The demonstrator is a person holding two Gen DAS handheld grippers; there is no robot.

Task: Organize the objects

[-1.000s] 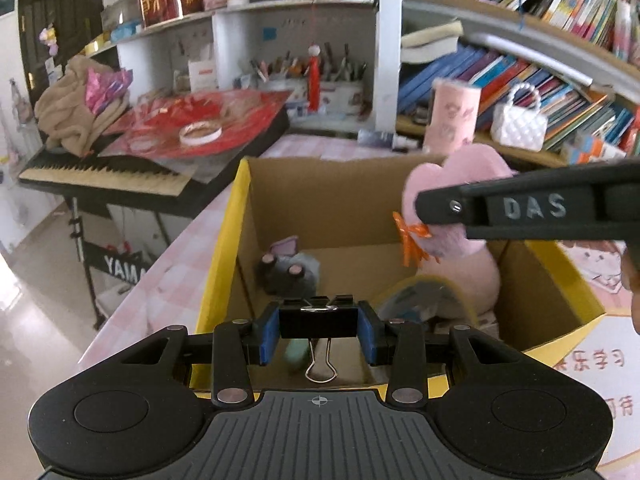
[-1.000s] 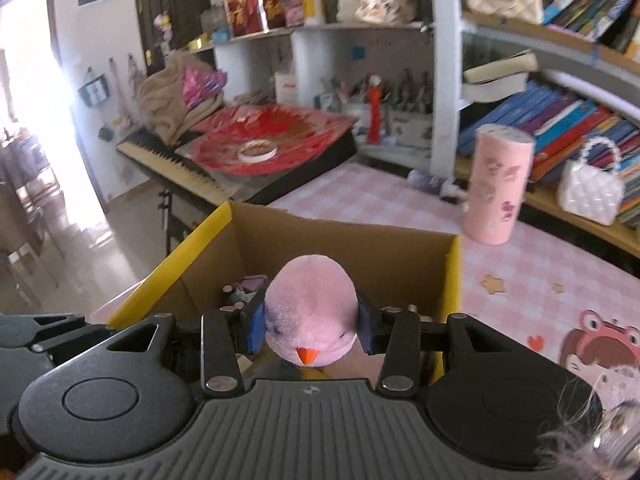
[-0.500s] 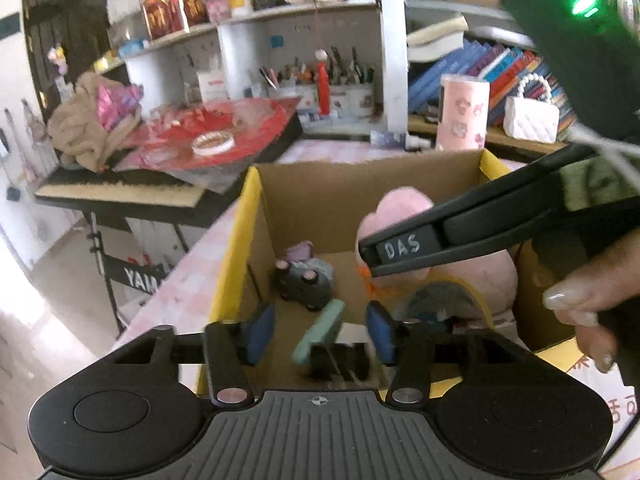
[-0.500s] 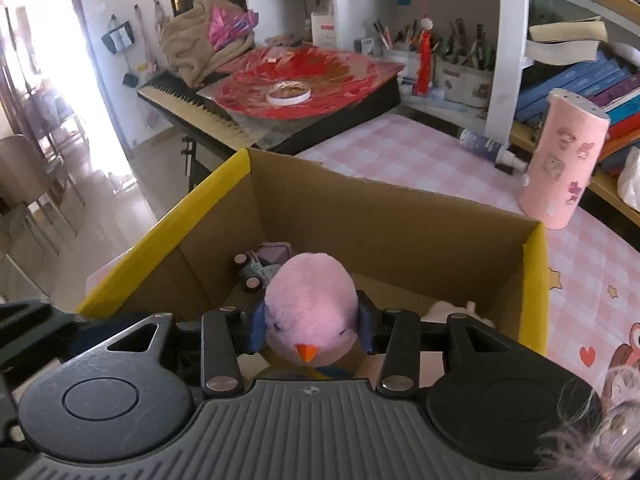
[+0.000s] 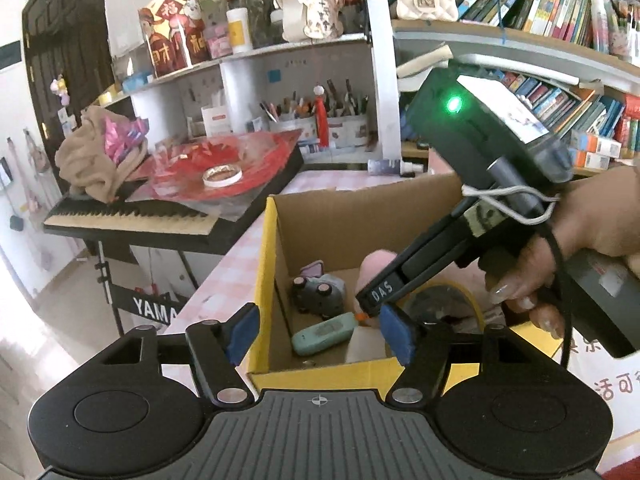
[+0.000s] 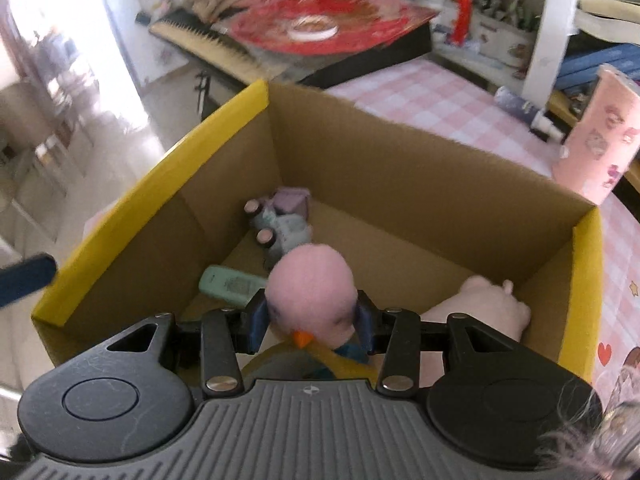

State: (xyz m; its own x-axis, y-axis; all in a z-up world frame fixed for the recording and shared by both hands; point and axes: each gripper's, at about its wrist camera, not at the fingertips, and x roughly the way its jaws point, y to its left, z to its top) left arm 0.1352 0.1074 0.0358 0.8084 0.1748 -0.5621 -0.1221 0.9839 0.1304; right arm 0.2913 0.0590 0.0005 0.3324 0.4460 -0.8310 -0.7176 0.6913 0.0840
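Only the right wrist view shows the pink bird (image 6: 310,292) clamped.

Pretty cluttered room: white shelves (image 5: 296,56) full of knick-knacks, a bookcase (image 5: 560,20) crammed with books, a keyboard (image 5: 132,216) on a stand, pink checked tablecloth (image 6: 440,100), pale shiny floor (image 6: 32,200), bright daylight from the left.

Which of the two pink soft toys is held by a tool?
The round pink plush bird with the orange beak, clamped in the right tool; the other lies in the box.
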